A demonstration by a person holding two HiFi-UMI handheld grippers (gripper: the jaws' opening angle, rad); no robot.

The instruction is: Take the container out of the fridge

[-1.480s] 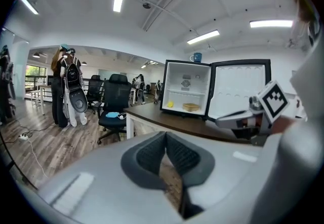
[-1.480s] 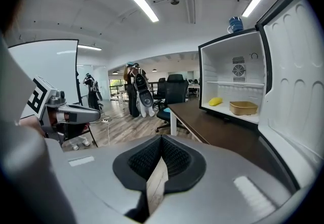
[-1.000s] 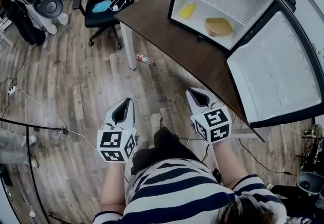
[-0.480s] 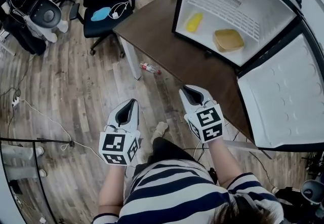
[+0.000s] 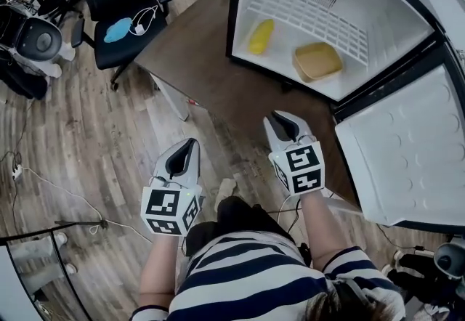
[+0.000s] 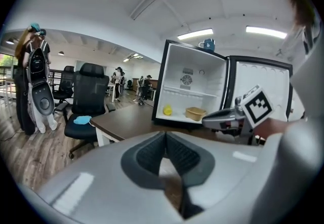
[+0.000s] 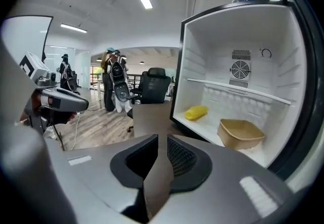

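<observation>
A tan container point(image 5: 317, 62) sits mouth up on the floor of the open fridge point(image 5: 407, 29), just right of a yellow object point(image 5: 261, 36), its long axis running across the cabinet, roughly parallel to the front edge. Both hand-held grippers point toward it, well short and empty: the left gripper point(image 5: 187, 147) with jaws closed tip to tip, the right gripper point(image 5: 280, 120), over the brown table point(image 5: 211, 72), showing a narrow slit
</observation>
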